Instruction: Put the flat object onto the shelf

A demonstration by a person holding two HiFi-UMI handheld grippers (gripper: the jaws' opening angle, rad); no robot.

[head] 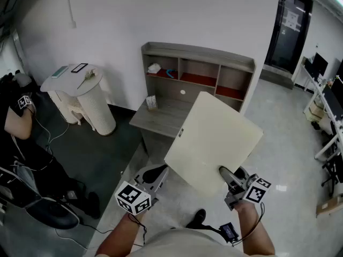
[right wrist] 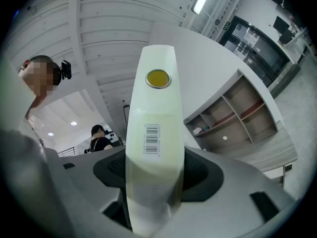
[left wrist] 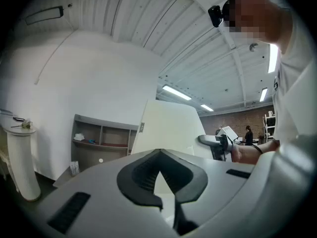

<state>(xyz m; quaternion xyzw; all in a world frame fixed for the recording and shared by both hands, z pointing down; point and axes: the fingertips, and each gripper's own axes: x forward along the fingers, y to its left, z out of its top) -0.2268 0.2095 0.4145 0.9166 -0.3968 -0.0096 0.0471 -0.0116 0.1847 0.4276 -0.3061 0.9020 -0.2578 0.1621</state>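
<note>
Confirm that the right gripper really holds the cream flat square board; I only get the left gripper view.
Observer: Yes. The right gripper view shows the right gripper clamped across the cream flat square board on its thick edge, near a white barcode label.
Operator: Where is it relative to the shelf?
Observer: In the head view the board hangs tilted over the floor, short of the grey wooden desk carrying the grey three-compartment shelf.
Operator: And my left gripper?
Observer: Head view puts the left gripper at the board's near-left edge; whether it touches I cannot tell.
</note>
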